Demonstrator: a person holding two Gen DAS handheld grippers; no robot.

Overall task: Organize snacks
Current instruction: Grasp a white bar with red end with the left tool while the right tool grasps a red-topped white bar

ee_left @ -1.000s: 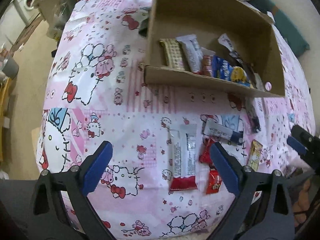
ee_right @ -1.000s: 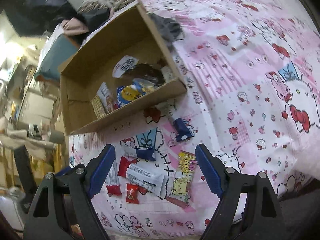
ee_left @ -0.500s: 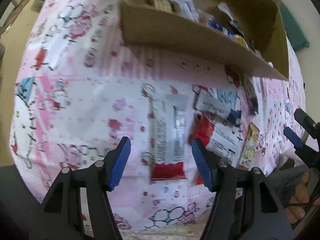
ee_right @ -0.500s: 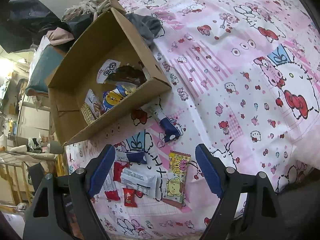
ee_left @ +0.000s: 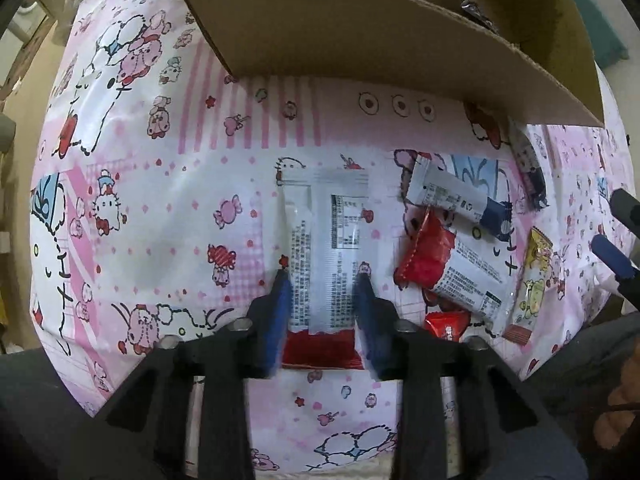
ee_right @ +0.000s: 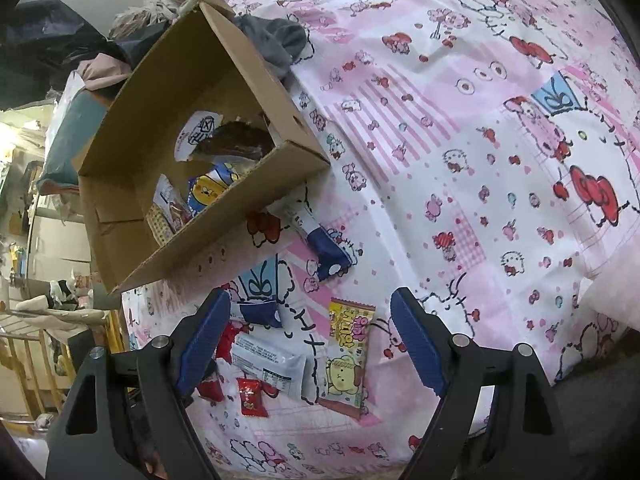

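A long white snack bar with a red end (ee_left: 324,256) lies on the pink cartoon-print sheet (ee_left: 160,208). My left gripper (ee_left: 322,280) is down over it, its blue fingers narrowed against the wrapper's two long edges. A cardboard box (ee_left: 360,36) holding several snacks stands behind it; it also shows in the right wrist view (ee_right: 168,160). My right gripper (ee_right: 310,308) is open and empty above a yellow candy pack (ee_right: 348,356), a white bar (ee_right: 272,364) and a small red candy (ee_right: 250,396).
More loose snacks lie right of the held bar: a red-and-white pack (ee_left: 448,268), a white-and-blue bar (ee_left: 460,200), a dark bar (ee_left: 528,164). A blue-ended bar (ee_right: 324,244) lies by the box corner. Grey clothing (ee_right: 276,44) sits behind the box. The bed's edge is near.
My left gripper has dropped toward the sheet and its fingers have narrowed from wide open to the edges of the white bar. The right gripper moved closer to the sheet, still open.
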